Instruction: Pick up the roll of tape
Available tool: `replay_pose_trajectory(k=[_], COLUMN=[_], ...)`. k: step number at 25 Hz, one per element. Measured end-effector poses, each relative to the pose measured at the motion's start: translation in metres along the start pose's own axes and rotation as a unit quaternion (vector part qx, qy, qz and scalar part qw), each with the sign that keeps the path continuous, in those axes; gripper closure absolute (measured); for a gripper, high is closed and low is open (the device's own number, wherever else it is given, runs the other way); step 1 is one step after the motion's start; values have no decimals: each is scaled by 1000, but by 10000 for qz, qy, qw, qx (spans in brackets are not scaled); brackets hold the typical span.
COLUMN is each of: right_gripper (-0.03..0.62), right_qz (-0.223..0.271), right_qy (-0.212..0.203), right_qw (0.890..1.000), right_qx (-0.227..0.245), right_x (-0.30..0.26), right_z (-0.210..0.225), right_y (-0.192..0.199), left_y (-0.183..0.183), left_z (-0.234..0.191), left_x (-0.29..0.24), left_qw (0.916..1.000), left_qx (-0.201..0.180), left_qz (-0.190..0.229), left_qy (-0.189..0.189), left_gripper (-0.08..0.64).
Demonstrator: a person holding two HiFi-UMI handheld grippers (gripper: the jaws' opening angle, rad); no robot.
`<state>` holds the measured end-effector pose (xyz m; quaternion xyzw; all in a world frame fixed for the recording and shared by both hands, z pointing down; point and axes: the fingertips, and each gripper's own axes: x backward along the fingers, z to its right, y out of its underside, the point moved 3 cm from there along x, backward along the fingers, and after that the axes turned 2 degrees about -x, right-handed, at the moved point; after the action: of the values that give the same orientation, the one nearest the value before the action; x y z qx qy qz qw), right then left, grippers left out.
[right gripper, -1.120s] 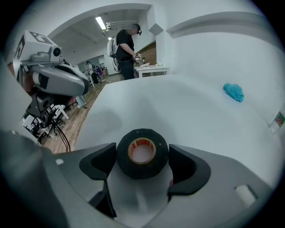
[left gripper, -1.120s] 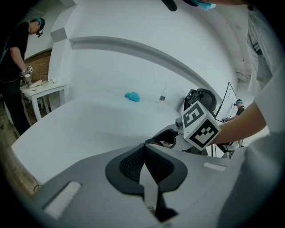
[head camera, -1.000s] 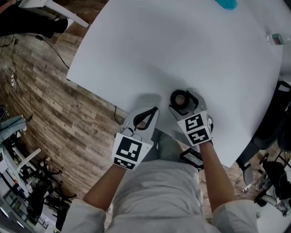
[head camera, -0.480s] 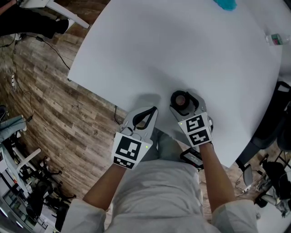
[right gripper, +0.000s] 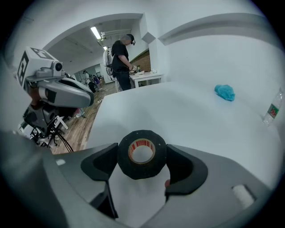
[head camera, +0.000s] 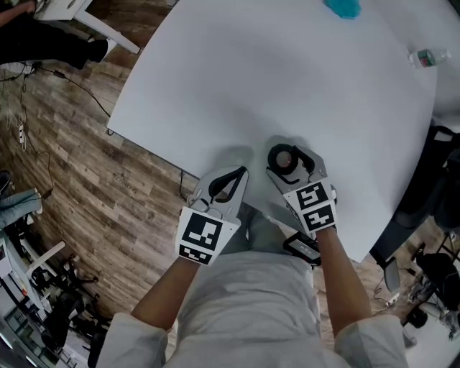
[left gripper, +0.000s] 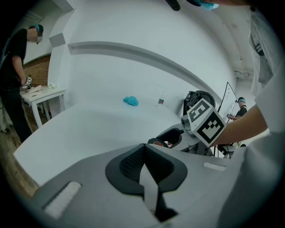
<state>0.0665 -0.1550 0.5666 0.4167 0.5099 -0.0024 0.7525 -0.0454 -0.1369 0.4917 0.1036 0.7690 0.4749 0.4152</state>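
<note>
The roll of tape (right gripper: 141,153), black with a tan core, sits between the pads of my right gripper (right gripper: 142,156), which press on both of its sides. In the head view the roll of tape (head camera: 282,157) and the right gripper (head camera: 290,159) are over the near edge of the white table (head camera: 273,72). My left gripper (head camera: 239,175) hangs just to their left at the table's edge with nothing in it. In the left gripper view its jaws meet, so the left gripper (left gripper: 143,149) is shut, and the right gripper (left gripper: 178,136) shows to its right.
A crumpled blue thing (head camera: 343,7) and a small clear bottle (head camera: 424,57) lie at the table's far side. A black chair (head camera: 438,180) stands to the right. A person (right gripper: 121,58) stands by a small white table (right gripper: 144,78) across the room.
My right gripper has closed a little on the roll and lifted slightly with it. The left gripper has stayed where it was.
</note>
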Motion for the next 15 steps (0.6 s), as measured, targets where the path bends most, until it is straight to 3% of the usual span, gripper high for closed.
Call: replay_pose_trajectory(k=[15], right_gripper=[245], right_qz=[386], right_qy=[19], right_qw=[9992], right_qx=[-83], right_x=[57], right_z=[-2], right_y=[-5], left_y=[-22], left_z=[28], left_x=[12], left_qw=[9993], left_qx=[-264], left_qz=[248], left_qy=[-55], left_gripper=[541])
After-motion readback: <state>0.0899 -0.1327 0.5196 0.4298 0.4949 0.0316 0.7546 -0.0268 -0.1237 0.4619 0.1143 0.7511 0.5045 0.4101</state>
